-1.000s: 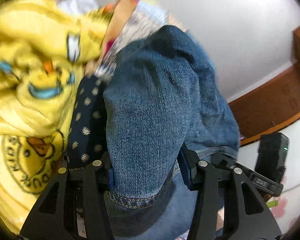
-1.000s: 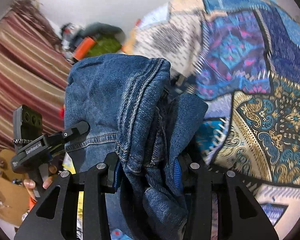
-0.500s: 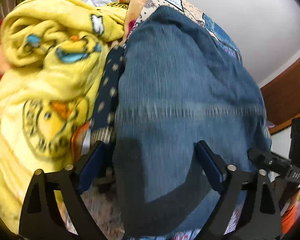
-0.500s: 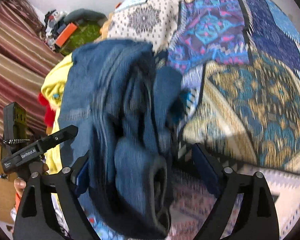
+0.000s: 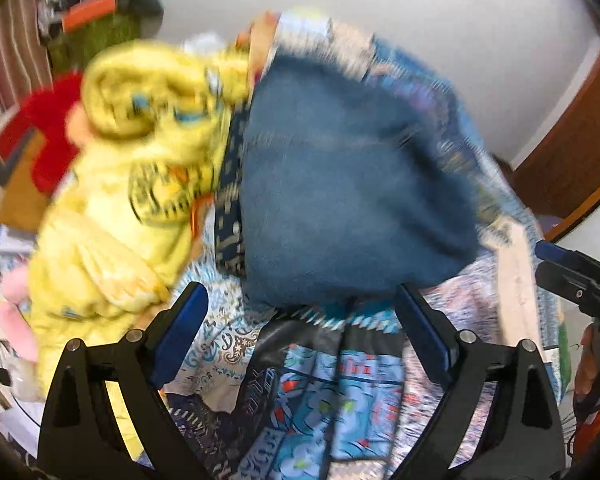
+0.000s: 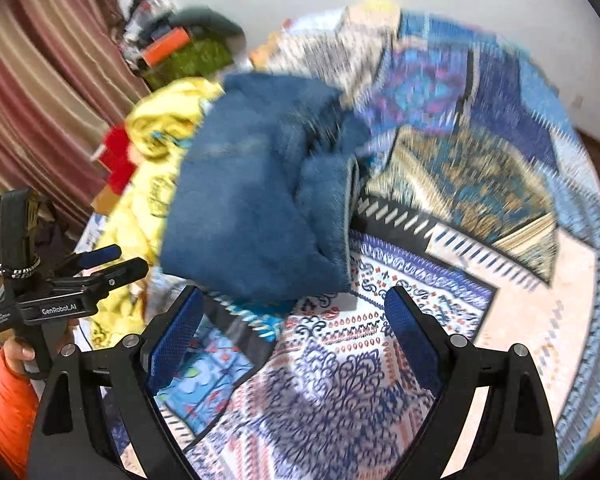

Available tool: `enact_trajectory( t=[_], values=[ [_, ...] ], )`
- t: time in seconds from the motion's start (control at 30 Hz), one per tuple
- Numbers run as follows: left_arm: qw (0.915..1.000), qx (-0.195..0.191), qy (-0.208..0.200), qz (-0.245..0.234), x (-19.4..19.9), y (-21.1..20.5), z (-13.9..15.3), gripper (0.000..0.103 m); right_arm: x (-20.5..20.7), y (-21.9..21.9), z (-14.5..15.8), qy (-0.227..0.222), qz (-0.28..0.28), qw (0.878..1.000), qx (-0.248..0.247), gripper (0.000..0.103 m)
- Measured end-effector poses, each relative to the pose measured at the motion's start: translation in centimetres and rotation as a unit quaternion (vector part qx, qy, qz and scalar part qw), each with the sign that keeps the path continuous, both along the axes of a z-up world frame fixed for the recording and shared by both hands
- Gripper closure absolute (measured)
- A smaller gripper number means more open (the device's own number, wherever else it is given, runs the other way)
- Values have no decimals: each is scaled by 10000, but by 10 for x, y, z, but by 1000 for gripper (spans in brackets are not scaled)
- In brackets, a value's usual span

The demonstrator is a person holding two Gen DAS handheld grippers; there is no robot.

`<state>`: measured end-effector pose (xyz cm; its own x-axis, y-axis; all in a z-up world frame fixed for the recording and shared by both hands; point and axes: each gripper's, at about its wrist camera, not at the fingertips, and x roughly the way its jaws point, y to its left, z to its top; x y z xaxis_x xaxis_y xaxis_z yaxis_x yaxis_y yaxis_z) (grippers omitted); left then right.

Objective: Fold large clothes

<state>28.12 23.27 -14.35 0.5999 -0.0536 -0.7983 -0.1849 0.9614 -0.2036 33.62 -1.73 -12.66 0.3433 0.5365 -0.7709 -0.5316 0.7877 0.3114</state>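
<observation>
The folded blue jeans (image 5: 340, 184) lie in a bundle on the patterned bedspread (image 5: 340, 412), next to a yellow duck-print blanket (image 5: 112, 216). My left gripper (image 5: 300, 312) is open and empty, just short of the jeans' near edge. In the right wrist view the jeans (image 6: 260, 200) lie on the bedspread (image 6: 380, 380) and my right gripper (image 6: 294, 314) is open and empty, just below their near edge. The left gripper (image 6: 112, 260) shows at the left there, open. Both views are motion-blurred.
A dark dotted cloth (image 5: 232, 184) lies between the jeans and the yellow blanket. A red item (image 5: 48, 128) and a green bag (image 6: 188, 56) sit at the far left by a striped curtain (image 6: 40, 100). A brown wooden frame (image 5: 572, 152) stands at the right.
Both grippers opened and let go of the jeans, then drew back. The jeans now lie on the bed as a bundle, clear of the fingers.
</observation>
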Motion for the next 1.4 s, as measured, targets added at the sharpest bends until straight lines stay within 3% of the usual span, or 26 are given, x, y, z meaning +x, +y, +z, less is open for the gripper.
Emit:
enact_trajectory(
  t=[0.17, 0.3, 0.4, 0.6, 0.8, 0.9, 1.0, 1.4],
  values=[
    [9946, 331, -983, -105, -30, -20, 82, 8, -48, -21, 70, -888, -56, 9943, 594, 13],
    [9762, 693, -2043, -205, -83, -45, 146, 8, -91, -40, 123, -1721, -103, 9787, 1113, 13],
    [9599, 895, -2652, -158, -120, -62, 174, 8, -126, -48, 151, -2264, -159, 9642, 1375, 13],
    [9288, 1152, -3521, -6, -186, -93, 199, 8, -188, -60, 179, -3143, -338, 9343, 1647, 13],
    [9076, 1510, -3910, 223, -225, -119, 198, 8, -218, -57, 172, -3480, -586, 9235, 1504, 12],
    [9032, 1576, -3983, 254, -236, -130, 193, 1, -224, -58, 165, -3507, -790, 9221, 1429, 0],
    [9000, 1726, -3988, 351, -242, -139, 189, 1, -227, -62, 164, -3511, -928, 9215, 1378, 0],
    [9107, 1564, -3804, 373, -238, -139, 176, 1, -230, -73, 161, -3482, -1094, 9222, 1277, 0]
  ],
)
